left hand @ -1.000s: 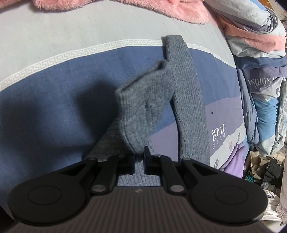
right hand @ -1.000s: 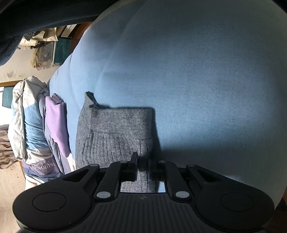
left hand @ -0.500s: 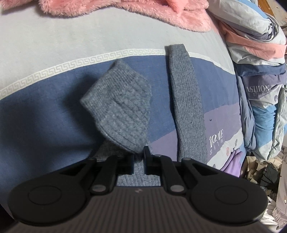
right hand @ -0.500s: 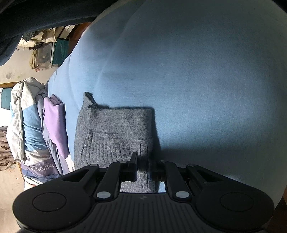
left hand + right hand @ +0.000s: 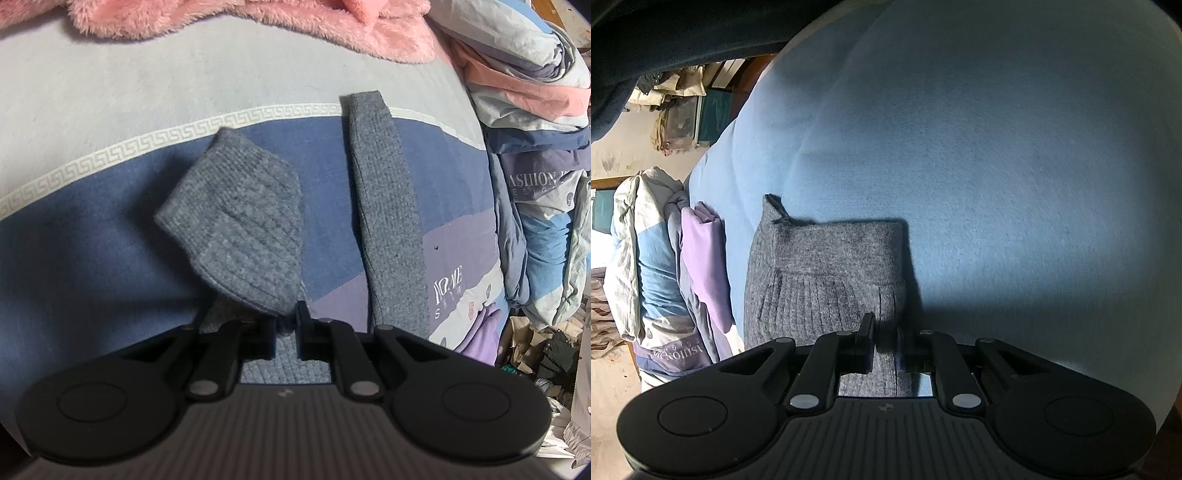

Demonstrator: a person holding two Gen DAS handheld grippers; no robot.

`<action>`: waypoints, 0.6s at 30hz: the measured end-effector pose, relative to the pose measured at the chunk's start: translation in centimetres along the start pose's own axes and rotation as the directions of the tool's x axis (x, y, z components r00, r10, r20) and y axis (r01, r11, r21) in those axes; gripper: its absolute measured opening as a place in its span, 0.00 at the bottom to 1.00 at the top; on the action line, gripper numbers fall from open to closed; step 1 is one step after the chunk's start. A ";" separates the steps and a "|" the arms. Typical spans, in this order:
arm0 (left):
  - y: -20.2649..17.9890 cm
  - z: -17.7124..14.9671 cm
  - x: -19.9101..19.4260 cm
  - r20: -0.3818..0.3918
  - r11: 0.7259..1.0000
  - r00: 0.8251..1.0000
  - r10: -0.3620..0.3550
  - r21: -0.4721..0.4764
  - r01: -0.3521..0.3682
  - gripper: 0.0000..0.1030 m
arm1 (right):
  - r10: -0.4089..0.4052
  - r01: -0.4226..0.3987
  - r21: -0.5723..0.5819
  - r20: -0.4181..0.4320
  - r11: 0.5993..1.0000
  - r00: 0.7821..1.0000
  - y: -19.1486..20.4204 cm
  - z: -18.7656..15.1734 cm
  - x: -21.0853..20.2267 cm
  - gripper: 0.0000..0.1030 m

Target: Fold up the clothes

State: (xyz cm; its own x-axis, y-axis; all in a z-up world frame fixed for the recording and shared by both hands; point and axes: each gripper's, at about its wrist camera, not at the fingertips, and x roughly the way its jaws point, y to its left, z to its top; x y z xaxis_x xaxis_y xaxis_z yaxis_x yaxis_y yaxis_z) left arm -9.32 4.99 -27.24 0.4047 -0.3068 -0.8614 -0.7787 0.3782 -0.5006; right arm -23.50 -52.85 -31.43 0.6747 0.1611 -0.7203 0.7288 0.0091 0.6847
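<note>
On the bed (image 5: 92, 266), the left tool (image 5: 286, 325) pinches a corner of the grey knit (image 5: 240, 229), holding a folded flap up over the blue sheet. The right tool (image 5: 885, 343) is clamped on the knit's ribbed hem (image 5: 827, 295). A long grey strip (image 5: 388, 221) lies flat beside the flap.

A grey knit garment (image 5: 240, 229) is being pinched at its ribbed edge by the left gripper (image 5: 287, 325), lifted above the bedsheet (image 5: 92, 229); its sleeve (image 5: 388, 221) is lying flat alongside.
</note>
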 end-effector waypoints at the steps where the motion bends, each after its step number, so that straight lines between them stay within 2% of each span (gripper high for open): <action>1: 0.0 0.0 0.1 -0.001 1.000 1.000 0.002 0.002 -0.002 0.09 | 0.000 0.000 0.000 0.002 1.000 1.000 0.0 0.0 0.0 0.11; 18: -0.2 -0.4 0.0 0.013 1.000 1.000 0.013 0.005 -0.013 0.09 | -0.010 0.009 -0.008 -0.014 1.000 1.000 0.0 0.2 0.4 0.11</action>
State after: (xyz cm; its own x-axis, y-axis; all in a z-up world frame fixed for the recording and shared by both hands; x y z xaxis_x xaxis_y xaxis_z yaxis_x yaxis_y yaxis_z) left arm -9.36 4.55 -27.14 0.4006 -0.2904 -0.8690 -0.7817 0.3863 -0.4895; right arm -23.20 -53.00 -31.76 0.6659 0.1752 -0.7252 0.7342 0.0184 0.6787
